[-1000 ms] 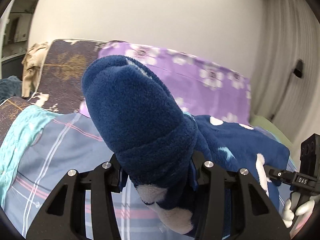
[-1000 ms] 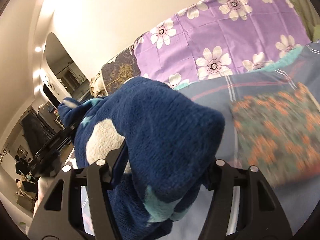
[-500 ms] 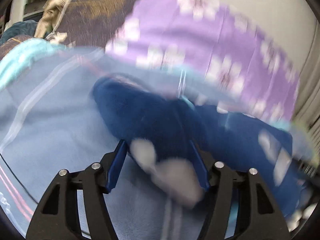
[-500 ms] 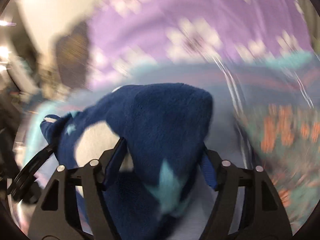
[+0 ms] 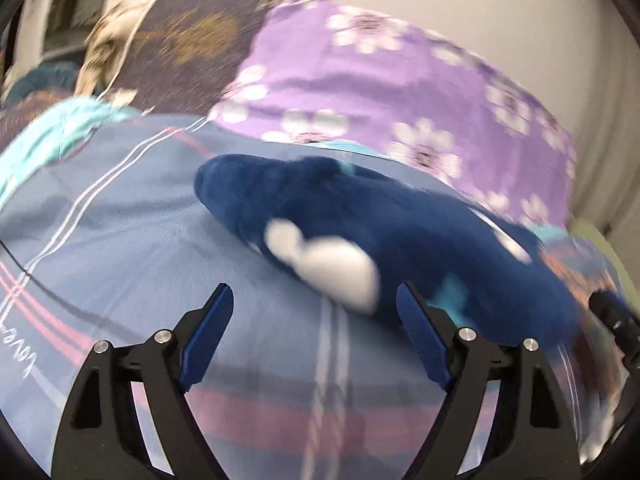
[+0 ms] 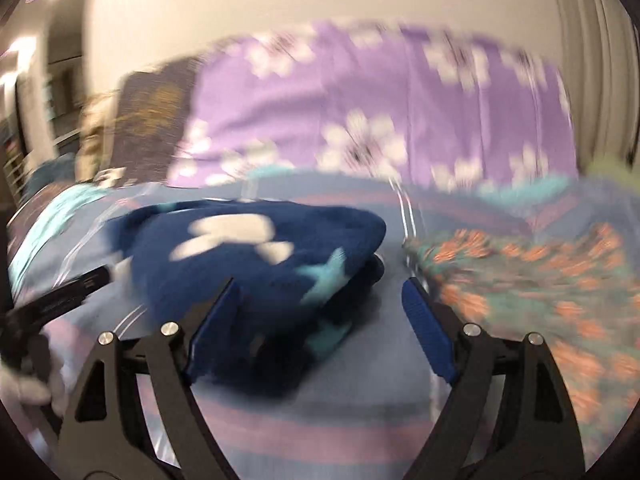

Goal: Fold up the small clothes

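A dark blue fleece garment [image 5: 360, 216] with white and turquoise shapes lies folded on the blue plaid bedspread [image 5: 120, 216]. My left gripper [image 5: 314, 300] hovers just in front of its near edge, jaws opening, pads apart from the cloth. In the right wrist view the same garment [image 6: 248, 252] lies as a thick folded bundle. My right gripper [image 6: 318, 296] is over its right end, jaws opening; cloth lies between the fingers and brushes the left one, with a gap at the right. Both views are blurred by motion.
An orange and teal patterned cloth [image 6: 540, 280] lies on the bed right of the garment. A purple flowered pillow [image 5: 400, 92] and a brown patterned pillow [image 5: 188, 48] stand behind. The other gripper and a white-gloved hand [image 6: 36, 388] show at the left edge.
Both grippers came down from mid-air with the blue garment clamped in them and spread their jaws. The garment now rests on the bedspread, released.
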